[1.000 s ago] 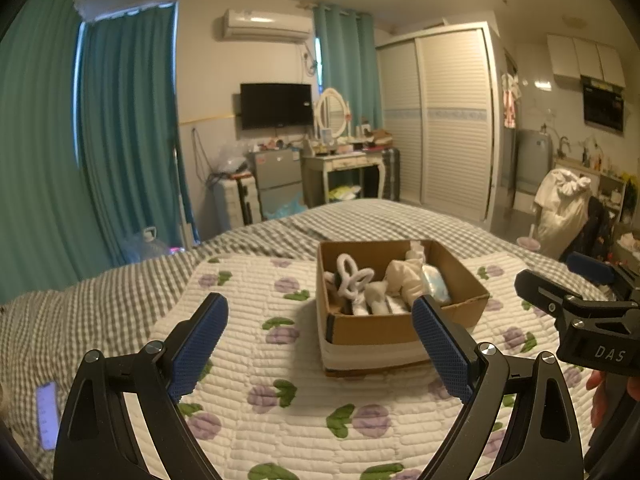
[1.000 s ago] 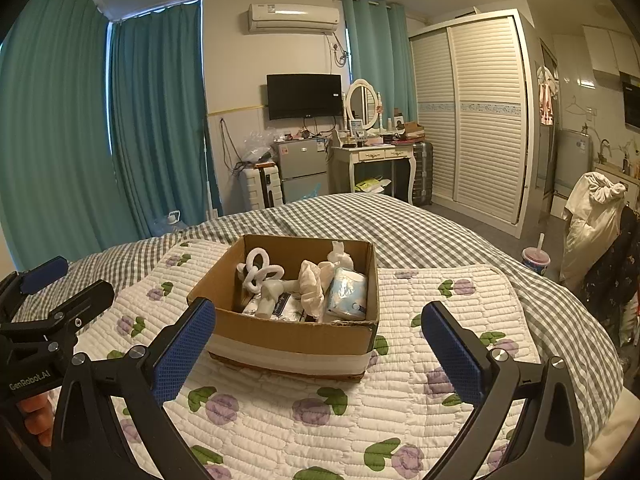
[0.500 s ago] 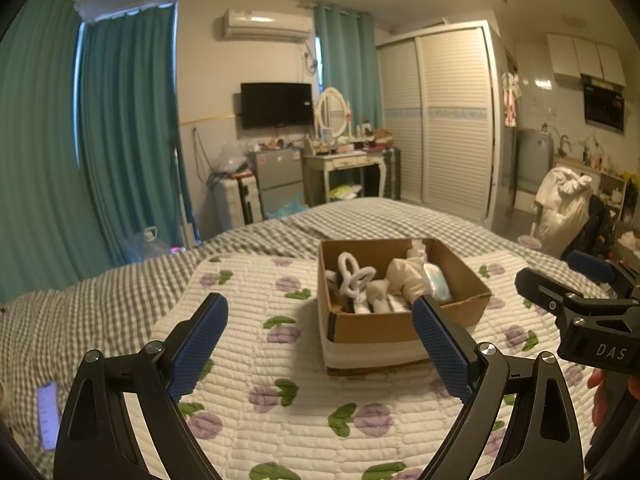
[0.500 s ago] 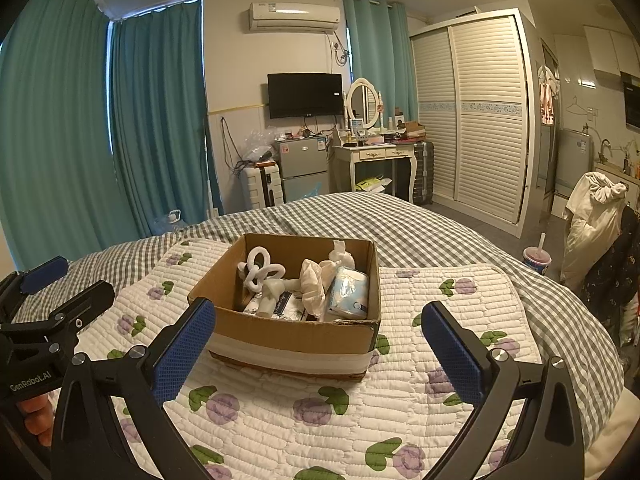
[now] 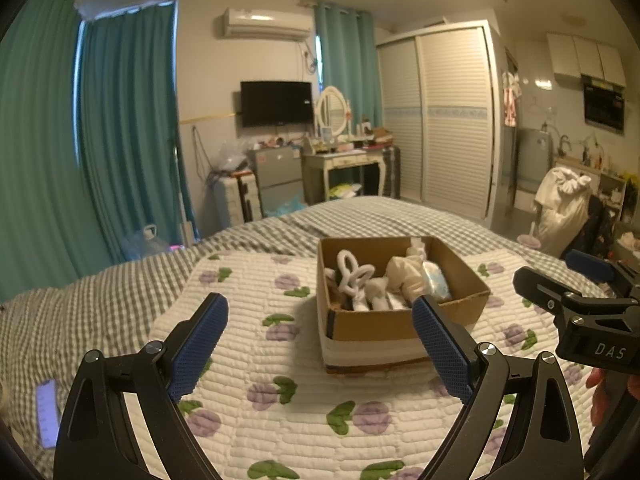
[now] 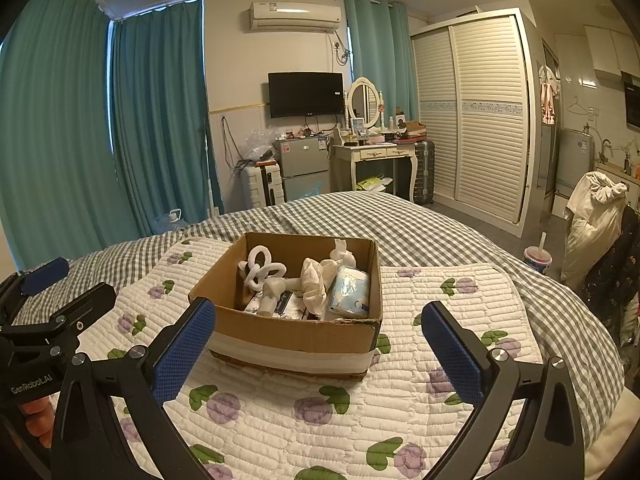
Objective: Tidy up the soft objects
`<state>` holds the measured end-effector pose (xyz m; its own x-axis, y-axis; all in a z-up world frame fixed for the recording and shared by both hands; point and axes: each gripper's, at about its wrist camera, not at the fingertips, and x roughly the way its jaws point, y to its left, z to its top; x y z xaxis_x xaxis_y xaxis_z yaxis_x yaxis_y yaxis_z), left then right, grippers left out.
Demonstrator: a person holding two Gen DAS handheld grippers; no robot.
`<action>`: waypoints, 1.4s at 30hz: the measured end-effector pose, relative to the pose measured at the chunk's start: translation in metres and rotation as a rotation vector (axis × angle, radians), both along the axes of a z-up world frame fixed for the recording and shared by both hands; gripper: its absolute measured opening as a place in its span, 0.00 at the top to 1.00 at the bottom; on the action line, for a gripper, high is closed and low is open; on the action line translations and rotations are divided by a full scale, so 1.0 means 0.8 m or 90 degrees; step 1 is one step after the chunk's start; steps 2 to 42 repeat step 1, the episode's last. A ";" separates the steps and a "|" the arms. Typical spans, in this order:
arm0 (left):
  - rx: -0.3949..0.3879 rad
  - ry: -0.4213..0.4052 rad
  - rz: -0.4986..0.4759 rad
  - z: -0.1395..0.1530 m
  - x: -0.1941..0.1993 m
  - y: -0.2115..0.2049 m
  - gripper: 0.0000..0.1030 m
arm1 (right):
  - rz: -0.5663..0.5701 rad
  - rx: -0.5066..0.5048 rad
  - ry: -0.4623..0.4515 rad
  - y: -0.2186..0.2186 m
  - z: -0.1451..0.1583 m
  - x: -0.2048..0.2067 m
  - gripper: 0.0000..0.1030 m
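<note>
A brown cardboard box [image 5: 376, 324] [image 6: 292, 338] stands on a white quilt with purple flowers [image 5: 248, 344] [image 6: 448, 300] on the bed. It holds soft things: a white looped plush [image 5: 352, 274] [image 6: 262, 268], a cream cloth bundle [image 5: 406, 276] [image 6: 314, 280] and a light blue packet [image 5: 436, 282] [image 6: 348, 292]. My left gripper [image 5: 320, 340] is open and empty, just short of the box. My right gripper [image 6: 320, 344] is open and empty, facing the box from the other side. Each gripper shows at the edge of the other's view.
A grey checked bedspread [image 6: 420, 228] lies under the quilt. A phone [image 5: 47, 414] lies on the bed at the left. Teal curtains, a small fridge, a dressing table and a wardrobe stand beyond the bed. A drink cup [image 6: 538, 258] stands to the right of the bed.
Both views have shifted only slightly; the box sits a touch higher in the right wrist view. Both grippers stay open and empty.
</note>
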<state>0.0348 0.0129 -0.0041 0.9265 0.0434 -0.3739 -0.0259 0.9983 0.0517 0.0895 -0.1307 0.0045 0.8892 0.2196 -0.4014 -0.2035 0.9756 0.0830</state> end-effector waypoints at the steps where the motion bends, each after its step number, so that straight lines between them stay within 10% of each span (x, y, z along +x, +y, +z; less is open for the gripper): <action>1: 0.001 0.000 0.000 0.000 0.000 0.000 0.08 | -0.001 0.000 0.000 0.000 0.000 0.000 0.00; 42: 0.001 0.000 0.000 0.000 0.000 0.000 0.08 | -0.001 0.000 0.000 0.000 0.000 0.000 0.00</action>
